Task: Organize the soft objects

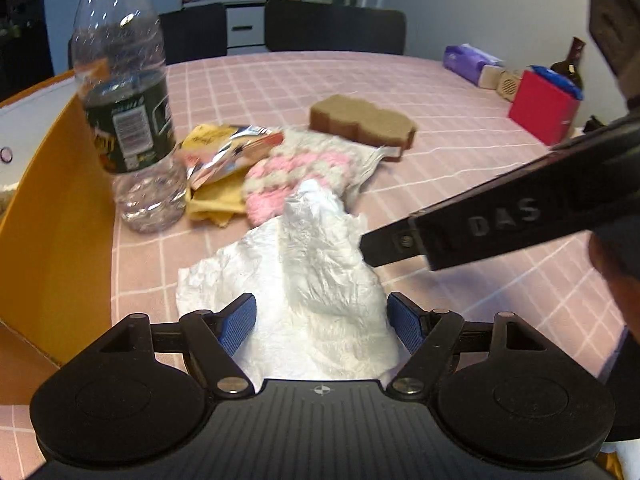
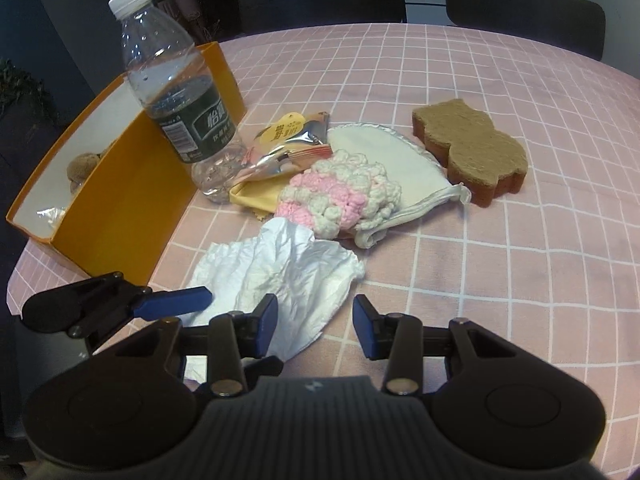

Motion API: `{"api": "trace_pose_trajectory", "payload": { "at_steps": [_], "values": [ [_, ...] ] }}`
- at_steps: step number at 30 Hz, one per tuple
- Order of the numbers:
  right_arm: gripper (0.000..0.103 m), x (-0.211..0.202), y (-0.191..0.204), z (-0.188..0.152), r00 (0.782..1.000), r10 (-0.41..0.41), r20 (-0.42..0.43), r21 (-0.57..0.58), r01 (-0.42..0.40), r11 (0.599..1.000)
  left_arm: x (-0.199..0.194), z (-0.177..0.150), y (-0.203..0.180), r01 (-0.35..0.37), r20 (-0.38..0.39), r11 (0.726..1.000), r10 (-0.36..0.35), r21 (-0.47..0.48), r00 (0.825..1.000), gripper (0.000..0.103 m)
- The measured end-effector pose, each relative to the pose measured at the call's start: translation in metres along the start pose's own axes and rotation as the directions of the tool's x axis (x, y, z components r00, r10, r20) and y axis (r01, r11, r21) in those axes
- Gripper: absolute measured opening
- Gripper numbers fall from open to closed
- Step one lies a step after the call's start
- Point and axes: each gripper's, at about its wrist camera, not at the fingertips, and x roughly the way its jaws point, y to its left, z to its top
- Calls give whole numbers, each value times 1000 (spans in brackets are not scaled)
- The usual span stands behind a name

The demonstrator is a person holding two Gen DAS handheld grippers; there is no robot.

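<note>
Left wrist view: the left gripper (image 1: 322, 322) stood with its tongs apart, the crumpled white tissue (image 1: 304, 280) between them on the pink tablecloth (image 1: 460, 160). One water bottle (image 1: 124, 120), one brown sponge (image 1: 362, 124) and one red box (image 1: 544, 106) showed.

Right wrist view: the right gripper (image 2: 316, 326) was also parted, the tissue (image 2: 280, 276) just ahead. Only here did the orange box (image 2: 132, 196) show its inside.

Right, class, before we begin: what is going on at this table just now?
A person holds tongs in each hand over a pink checked tablecloth. The left tongs stand open around a crumpled white plastic bag; the right tongs hang open at its edge, gripping nothing. Behind lie a pink and white knitted piece, a brown sponge, a snack packet and a water bottle. An orange box stands at the left with some things inside.
</note>
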Motion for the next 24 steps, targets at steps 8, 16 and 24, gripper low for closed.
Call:
{"api": "trace_pose_trajectory", "payload": {
  "at_steps": [8, 16, 24],
  "values": [
    [42, 4, -2, -1, 1000, -9, 0, -4, 9, 1000, 8, -6, 22, 33, -35, 993, -37, -113, 999, 88],
    [47, 2, -4, 5, 997, -38, 64, 25, 37, 999, 7, -4, 24, 75, -19, 994, -76, -76, 997, 39],
    [57, 10, -8, 23, 996, -42, 82, 164, 28, 986, -31, -1, 29, -4, 100, 1000, 7, -26, 995, 22]
  ]
}}
